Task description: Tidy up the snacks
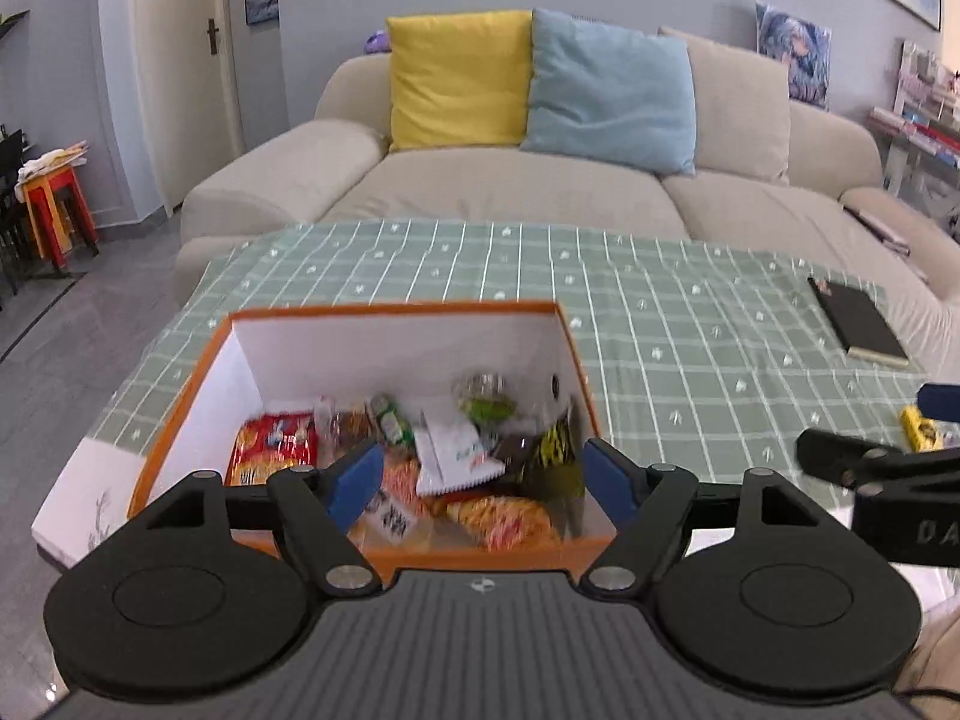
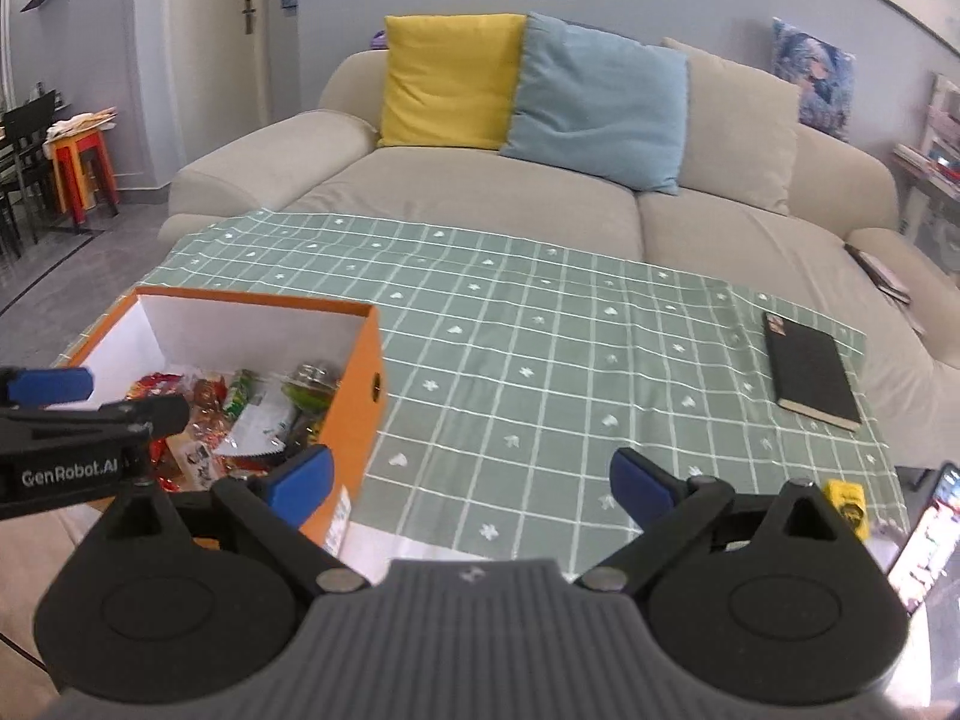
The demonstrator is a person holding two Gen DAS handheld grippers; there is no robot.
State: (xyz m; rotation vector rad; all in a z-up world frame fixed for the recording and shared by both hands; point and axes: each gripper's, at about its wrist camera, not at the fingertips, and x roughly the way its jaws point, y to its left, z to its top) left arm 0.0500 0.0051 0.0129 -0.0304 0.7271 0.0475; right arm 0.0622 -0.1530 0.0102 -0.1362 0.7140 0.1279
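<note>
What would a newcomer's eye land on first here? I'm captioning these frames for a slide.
The orange box on the near left of the checked tablecloth, heaped with bright snack packets. Behind the table, a yellow cushion and a blue cushion sit side by side on the beige sofa. A black notebook lies alone at the cloth's right.

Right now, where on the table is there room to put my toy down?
The checked tablecloth is bare between the orange box and the black notebook. The box is crowded with snacks. A small yellow packet sits at the near right edge.
</note>
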